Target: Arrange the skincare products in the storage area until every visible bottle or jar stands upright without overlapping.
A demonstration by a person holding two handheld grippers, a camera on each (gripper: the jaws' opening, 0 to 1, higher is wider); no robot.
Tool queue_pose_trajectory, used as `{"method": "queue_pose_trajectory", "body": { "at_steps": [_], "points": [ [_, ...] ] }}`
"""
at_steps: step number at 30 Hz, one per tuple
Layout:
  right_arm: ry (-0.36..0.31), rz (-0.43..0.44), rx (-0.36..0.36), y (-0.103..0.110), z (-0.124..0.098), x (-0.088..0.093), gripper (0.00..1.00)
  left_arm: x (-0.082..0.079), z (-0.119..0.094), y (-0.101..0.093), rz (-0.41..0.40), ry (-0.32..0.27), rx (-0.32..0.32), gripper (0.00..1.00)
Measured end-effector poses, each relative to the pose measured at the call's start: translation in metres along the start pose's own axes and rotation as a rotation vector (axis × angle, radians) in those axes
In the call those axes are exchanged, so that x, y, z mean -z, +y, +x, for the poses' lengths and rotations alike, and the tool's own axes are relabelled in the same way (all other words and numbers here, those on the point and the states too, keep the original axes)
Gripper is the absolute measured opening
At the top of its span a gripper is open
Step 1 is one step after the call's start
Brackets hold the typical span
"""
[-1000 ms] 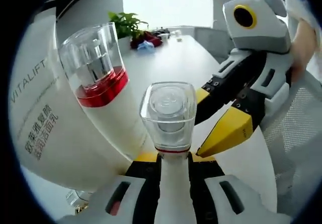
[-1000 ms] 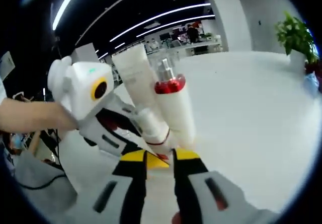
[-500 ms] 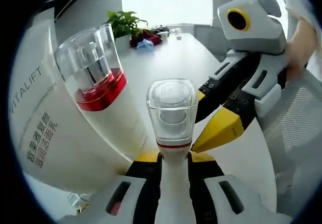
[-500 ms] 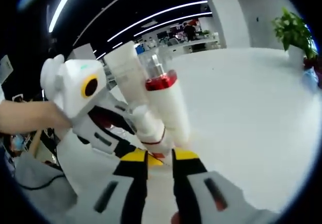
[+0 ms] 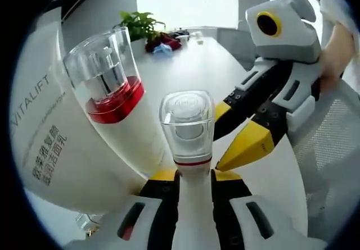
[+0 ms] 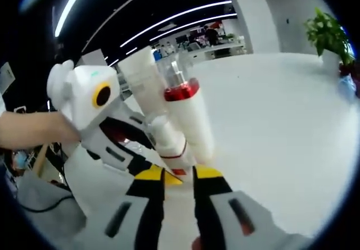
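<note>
Above the white desk [image 5: 191,70], the left gripper [image 5: 190,178] has its fingers closed on a slim white bottle [image 5: 191,205] with a clear square cap, beside a red-collared pump bottle [image 5: 121,121], while the right gripper's [image 6: 179,174] fingers sit slightly parted, gripping nothing.

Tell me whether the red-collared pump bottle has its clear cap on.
On. A clear cap covers the pump above the red collar of the pump bottle, seen also in the right gripper view.

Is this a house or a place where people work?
Probably an office: a long white table, strip ceiling lights, a mesh chair and a potted plant.
</note>
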State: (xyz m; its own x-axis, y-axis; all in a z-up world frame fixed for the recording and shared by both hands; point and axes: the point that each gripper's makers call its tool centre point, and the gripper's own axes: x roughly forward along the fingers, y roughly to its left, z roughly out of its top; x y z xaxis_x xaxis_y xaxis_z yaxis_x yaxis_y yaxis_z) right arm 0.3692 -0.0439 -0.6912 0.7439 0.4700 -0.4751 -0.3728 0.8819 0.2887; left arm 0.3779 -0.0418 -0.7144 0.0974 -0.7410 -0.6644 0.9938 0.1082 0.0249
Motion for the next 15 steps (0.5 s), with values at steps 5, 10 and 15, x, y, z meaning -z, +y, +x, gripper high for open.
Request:
{"method": "queue_pose_trajectory", "body": {
  "at_steps": [5, 10, 15],
  "points": [
    [-0.003, 0.01, -0.003, 0.0, -0.0005, -0.0003, 0.19, 0.0005, -0.0008, 0.0002, 0.001, 0.006, -0.011, 0.19],
    [-0.017, 0.043, -0.011, 0.0009, -0.0008, -0.0026, 0.2, -0.0007, -0.0011, 0.0012, 0.003, 0.004, -0.018, 0.18],
    [-0.022, 0.049, -0.01, -0.0001, -0.0009, -0.0036, 0.2, 0.0014, -0.0028, 0.0006, 0.004, 0.014, -0.024, 0.18]
  ]
}}
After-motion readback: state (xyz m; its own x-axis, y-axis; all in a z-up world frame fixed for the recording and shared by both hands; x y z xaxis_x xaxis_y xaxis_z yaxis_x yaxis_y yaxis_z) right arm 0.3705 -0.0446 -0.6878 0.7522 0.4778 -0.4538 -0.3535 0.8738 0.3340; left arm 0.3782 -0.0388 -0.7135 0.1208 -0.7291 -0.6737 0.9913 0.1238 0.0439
